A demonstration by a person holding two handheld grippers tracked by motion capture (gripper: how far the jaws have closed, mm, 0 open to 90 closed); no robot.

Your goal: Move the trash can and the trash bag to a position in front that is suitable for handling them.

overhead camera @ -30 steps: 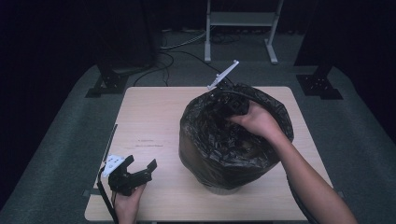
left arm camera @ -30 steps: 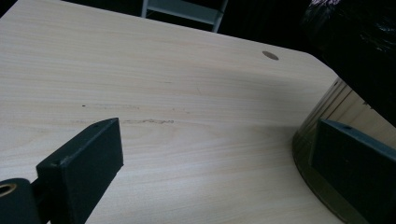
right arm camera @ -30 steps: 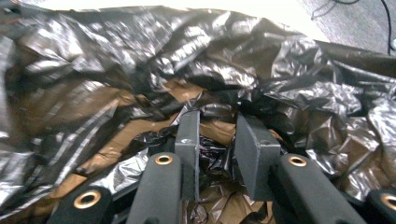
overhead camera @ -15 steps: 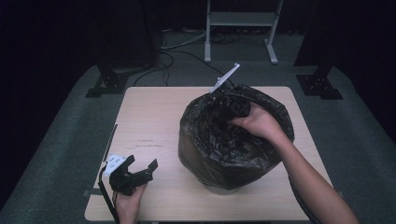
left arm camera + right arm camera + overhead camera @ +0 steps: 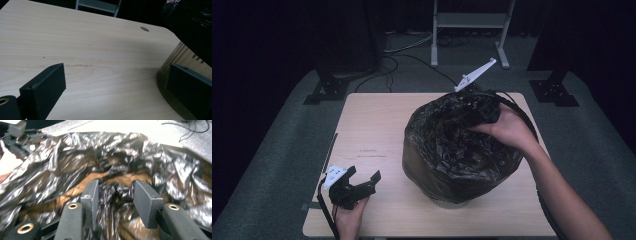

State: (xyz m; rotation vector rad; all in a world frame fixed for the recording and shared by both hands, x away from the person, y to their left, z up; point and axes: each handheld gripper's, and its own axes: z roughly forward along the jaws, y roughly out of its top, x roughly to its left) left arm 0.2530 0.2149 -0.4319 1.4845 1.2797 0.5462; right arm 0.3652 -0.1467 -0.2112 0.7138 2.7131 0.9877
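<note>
My left gripper (image 5: pixel 362 184) rests on the table (image 5: pixel 372 130), jaws wide apart, the basket (image 5: pixel 175 75) just beyond its right jaw. My right gripper (image 5: pixel 115 195) gapes over crumpled black bag (image 5: pixel 452 145) lining it.

In the high view the table (image 5: pixel 377 130) filled the middle of the frame, with the bin (image 5: pixel 452 200) standing on its right half and the bag (image 5: pixel 452 150) draped in and over it. The right hand (image 5: pixel 507 127) lay on the bag's upper right rim, and the right gripper (image 5: pixel 477 107) reached into the bag at the rim's far side. The left gripper (image 5: pixel 354 185) sat at the lower left of the frame, near the table's front edge, held by the left hand (image 5: pixel 348 217) below it and well apart from the bin. In the left gripper view the bin's base (image 5: pixel 172 65) stood at the right edge. In the right gripper view, folds of bag (image 5: pixel 120 192) lay between the jaws, possibly touching them.
</note>
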